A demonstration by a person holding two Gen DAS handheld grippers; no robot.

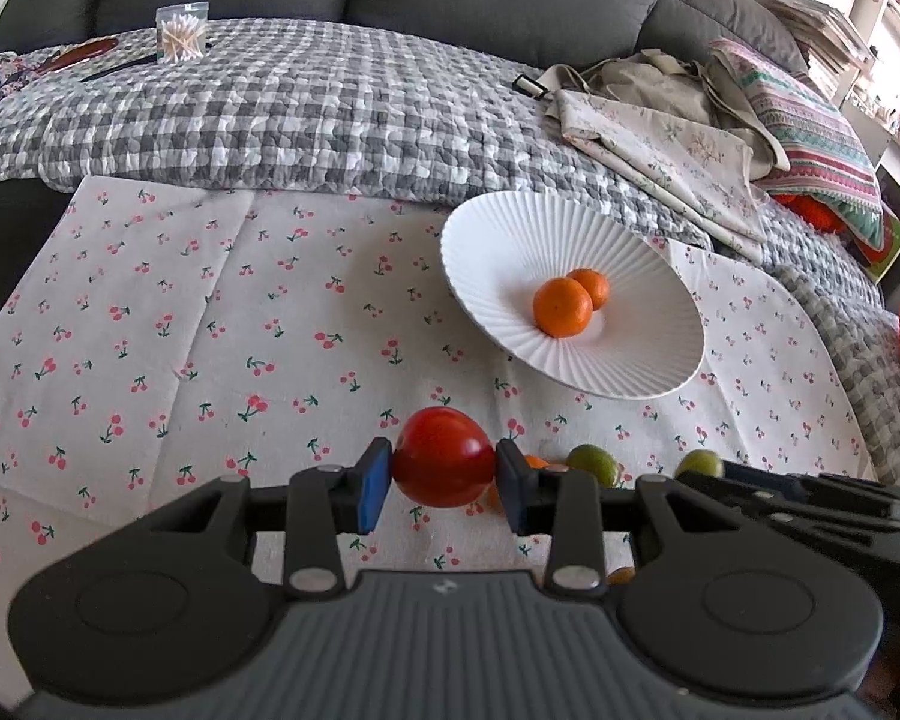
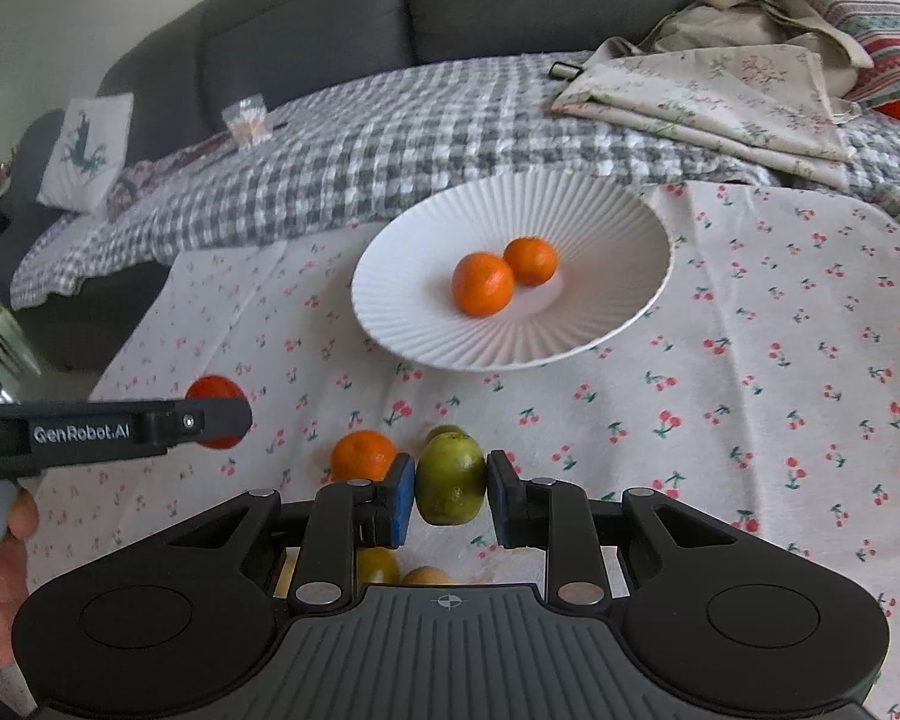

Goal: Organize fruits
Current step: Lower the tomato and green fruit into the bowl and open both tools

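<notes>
My left gripper is shut on a red tomato, held above the cherry-print cloth. In the right wrist view my right gripper is shut on a green lime, lifted just off the cloth. A white ribbed plate beyond both grippers holds two oranges. Another orange and a second green fruit lie on the cloth just behind the held lime. The left gripper with its tomato shows at the left of the right wrist view.
A grey checked quilt covers the sofa behind the cloth. Folded fabric and a striped cushion lie at the right. A box of cotton swabs stands at the far left. More small fruits lie under my right gripper.
</notes>
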